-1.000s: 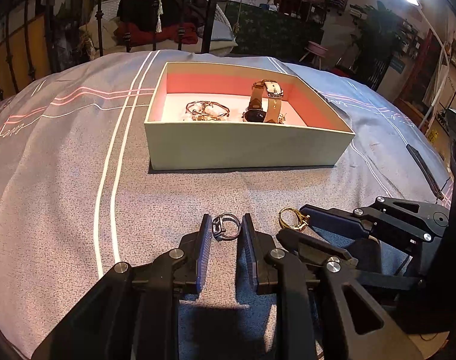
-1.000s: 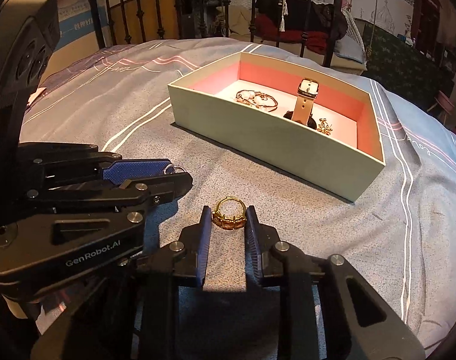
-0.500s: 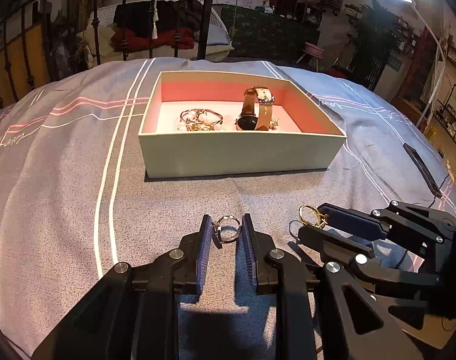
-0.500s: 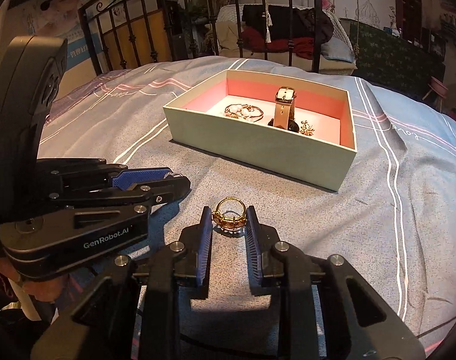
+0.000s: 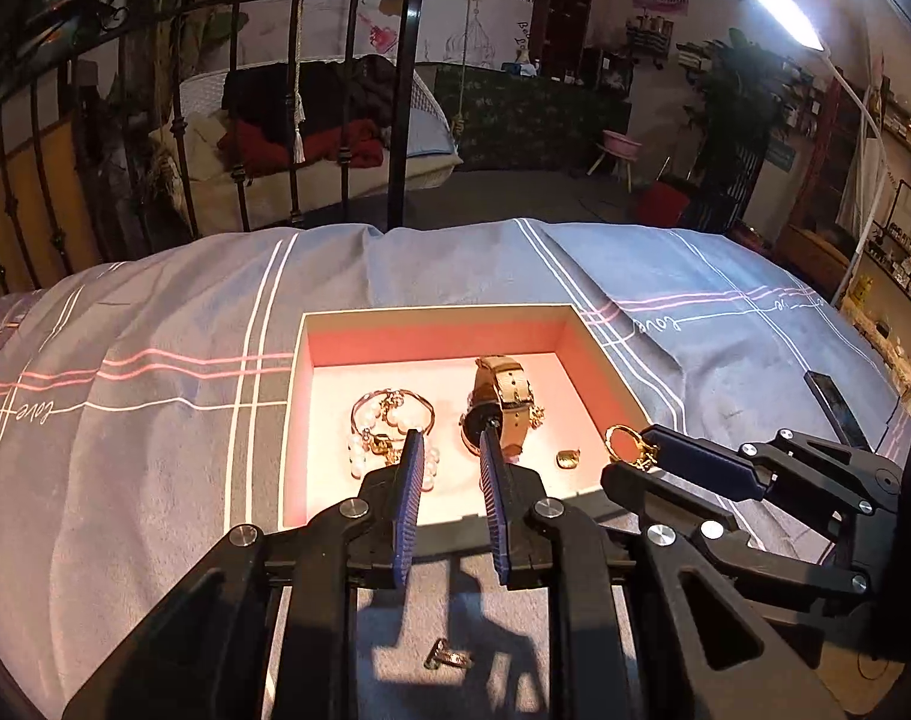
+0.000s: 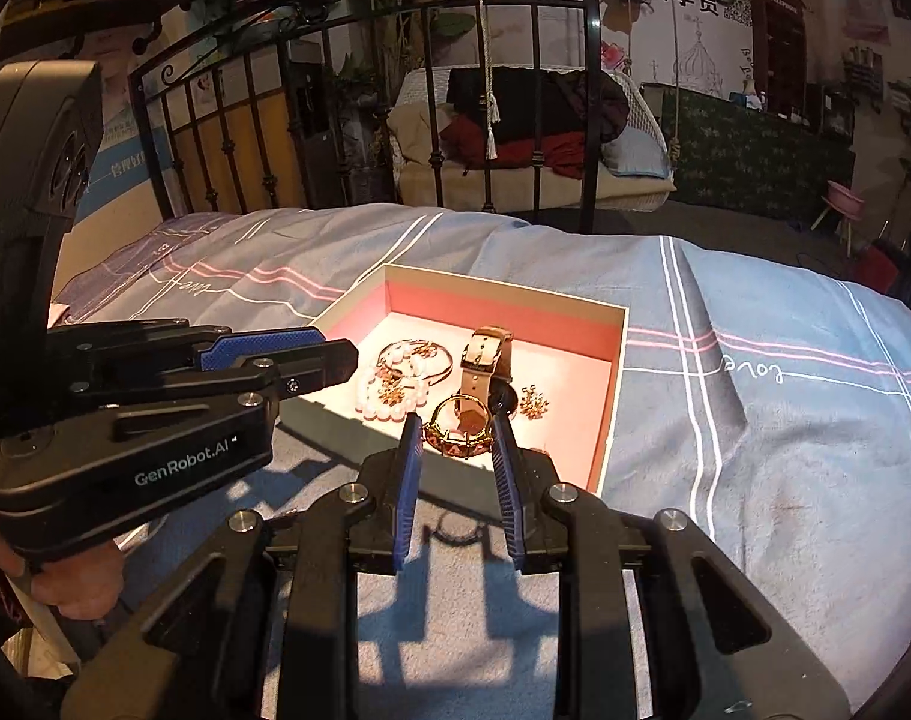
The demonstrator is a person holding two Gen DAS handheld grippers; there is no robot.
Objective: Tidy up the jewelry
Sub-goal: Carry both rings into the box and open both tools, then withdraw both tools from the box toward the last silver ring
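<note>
A pale box with a pink inside (image 5: 431, 336) (image 6: 611, 408) lies on the bed. It holds a tan-strap watch (image 5: 503, 402) (image 6: 482, 357), pearl bracelets (image 5: 389, 426) (image 6: 395, 384) and small gold pieces (image 5: 568, 458) (image 6: 533, 405). My left gripper (image 5: 449, 450) hangs over the box's near edge, its jaws apart with nothing between them. A silver ring (image 5: 449, 657) lies on the blanket below it, outside the box. My right gripper (image 6: 455, 435) is shut on a gold ring (image 6: 458, 429) (image 5: 626, 444) and holds it over the box's near edge.
The bed has a grey-blue striped blanket (image 5: 155, 420). A black iron bedframe (image 5: 401, 120) stands behind it. A dark flat object (image 5: 833, 402) lies on the blanket at the right. A hanging chair with clothes (image 6: 515, 138) is beyond the bed.
Both grippers rose and moved forward over the box. The silver ring left the left gripper and now lies on the blanket. The right gripper still holds the gold ring.
</note>
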